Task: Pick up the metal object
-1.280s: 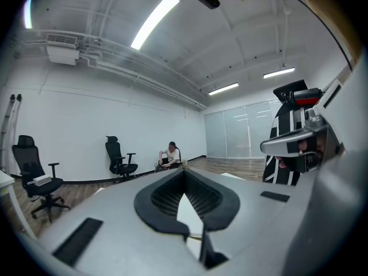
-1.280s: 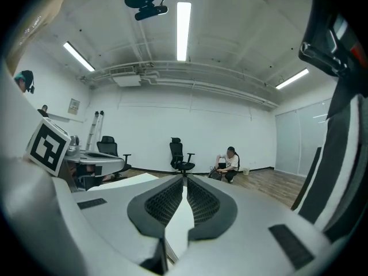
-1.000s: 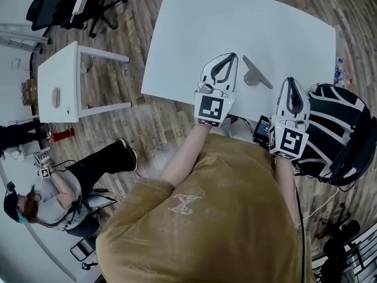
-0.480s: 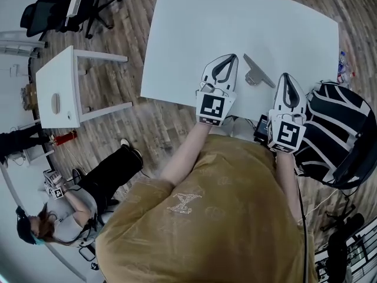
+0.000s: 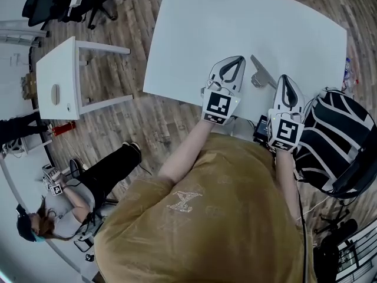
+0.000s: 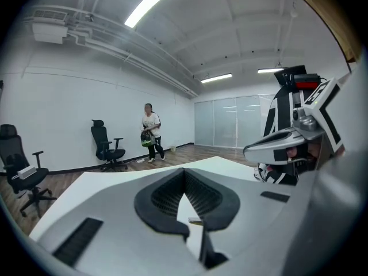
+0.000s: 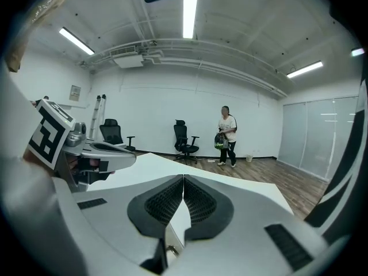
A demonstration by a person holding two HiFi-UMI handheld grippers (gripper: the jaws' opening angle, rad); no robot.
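A flat grey metal bracket (image 5: 261, 74) lies on the white table (image 5: 194, 28), between both grippers.
The left gripper (image 5: 238, 59) and right gripper (image 5: 286, 79) have jaws together, empty; the bracket looks stiff, thin and slippery, probably best pinched across its long bar.

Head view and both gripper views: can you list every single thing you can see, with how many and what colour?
table: one, white, in front of the person
metal object: one, grey, on the table between the two grippers
side table: one, white, on the floor at left
office chair: one, black, top left corner
bag: one, black and white, at right
seated person: one, black trousers, on the floor at lower left
standing person: one, white top, by the far wall
floor: brown wood
left gripper: one, white and black, shut, empty
right gripper: one, white and black, shut, empty
shirt: one, mustard brown, the wearer's
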